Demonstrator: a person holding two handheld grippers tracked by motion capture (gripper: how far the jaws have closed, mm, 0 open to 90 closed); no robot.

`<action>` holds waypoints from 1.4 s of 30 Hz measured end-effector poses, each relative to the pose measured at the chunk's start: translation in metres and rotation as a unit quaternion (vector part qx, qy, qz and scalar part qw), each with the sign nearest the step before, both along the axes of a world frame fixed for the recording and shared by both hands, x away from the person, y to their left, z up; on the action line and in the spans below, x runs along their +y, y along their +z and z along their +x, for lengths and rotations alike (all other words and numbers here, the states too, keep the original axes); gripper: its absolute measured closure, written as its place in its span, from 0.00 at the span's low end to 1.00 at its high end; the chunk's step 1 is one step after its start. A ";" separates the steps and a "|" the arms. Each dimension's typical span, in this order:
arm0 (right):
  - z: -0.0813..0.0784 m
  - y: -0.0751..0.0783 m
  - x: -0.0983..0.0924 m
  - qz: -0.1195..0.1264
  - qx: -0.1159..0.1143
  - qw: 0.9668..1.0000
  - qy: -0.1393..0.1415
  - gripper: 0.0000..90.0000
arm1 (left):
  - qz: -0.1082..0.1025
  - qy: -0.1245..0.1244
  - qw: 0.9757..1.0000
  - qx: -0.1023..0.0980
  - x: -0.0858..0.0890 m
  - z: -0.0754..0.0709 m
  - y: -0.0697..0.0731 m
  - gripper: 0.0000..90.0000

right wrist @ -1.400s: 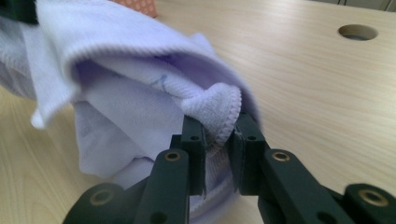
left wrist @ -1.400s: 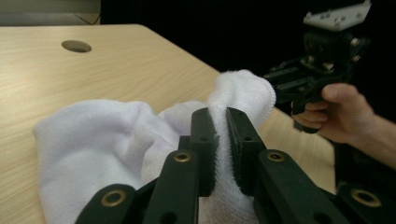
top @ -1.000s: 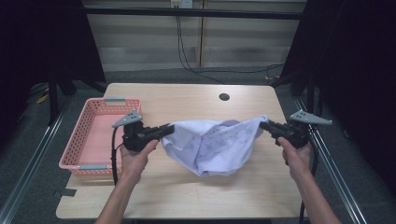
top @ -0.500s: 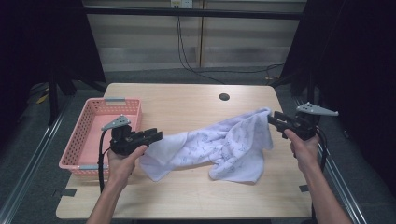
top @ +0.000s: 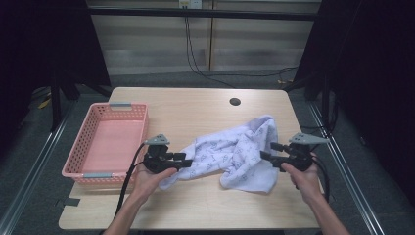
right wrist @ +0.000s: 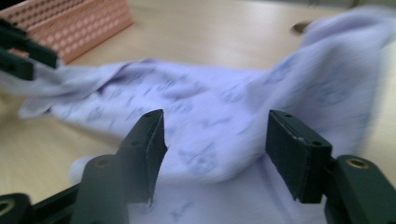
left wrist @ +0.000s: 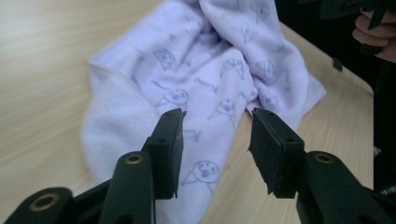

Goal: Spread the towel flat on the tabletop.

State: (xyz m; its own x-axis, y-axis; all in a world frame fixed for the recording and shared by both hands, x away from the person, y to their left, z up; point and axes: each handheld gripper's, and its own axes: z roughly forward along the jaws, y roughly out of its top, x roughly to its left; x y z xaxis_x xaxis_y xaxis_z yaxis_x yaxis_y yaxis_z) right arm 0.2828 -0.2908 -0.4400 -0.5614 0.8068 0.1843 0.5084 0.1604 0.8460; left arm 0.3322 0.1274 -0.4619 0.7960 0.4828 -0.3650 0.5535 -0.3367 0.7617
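Observation:
A lavender cloth printed with small figures lies crumpled on the wooden table. My left gripper sits low at its left end, and my right gripper at its right edge. Both pairs of jaws have just been opening. In the left gripper view the left gripper stands open, with the cloth lying slack below and beyond it, not pinched. In the right gripper view the right gripper is also open over the blurred cloth.
A pink mesh basket sits at the table's left side, close behind the left hand; the same basket shows in the right gripper view. A small round hole lies near the far edge. The right hand is close to the table's right edge.
The cloth hung stretched between both shut grippers above the table. Both hands came down, the jaws opened and let go, and the cloth now lies crumpled on the table.

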 end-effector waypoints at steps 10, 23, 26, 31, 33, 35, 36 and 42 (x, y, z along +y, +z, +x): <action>0.010 -0.049 0.040 -0.042 0.055 0.996 0.048 0.28 | 0.051 -0.026 0.998 0.016 -0.017 0.007 -0.033 0.46; 0.021 -0.048 0.028 -0.084 0.046 0.995 0.017 0.77 | 0.090 -0.049 0.995 0.019 -0.023 -0.011 -0.034 0.95; 0.028 -0.040 0.020 -0.062 0.036 0.997 0.006 0.78 | 0.053 -0.071 0.996 0.030 -0.028 -0.025 -0.024 0.96; 0.044 -0.021 0.008 -0.030 0.009 0.999 -0.020 0.80 | -0.022 -0.105 0.993 0.045 -0.029 -0.049 0.000 0.96; 0.052 -0.014 0.003 -0.027 -0.002 0.999 -0.037 0.81 | -0.047 -0.106 0.992 0.057 -0.027 -0.056 0.004 0.96; 0.060 -0.008 -0.002 -0.021 -0.011 0.999 -0.047 0.82 | -0.081 -0.105 0.989 0.061 -0.024 -0.060 0.007 0.96; 0.064 -0.005 -0.004 -0.017 -0.012 0.999 -0.049 0.83 | -0.097 -0.110 0.987 0.070 -0.022 -0.061 0.010 0.96; 0.075 -0.007 -0.017 -0.029 -0.005 0.997 -0.072 0.71 | -0.072 -0.065 0.994 0.056 -0.005 -0.055 0.008 0.80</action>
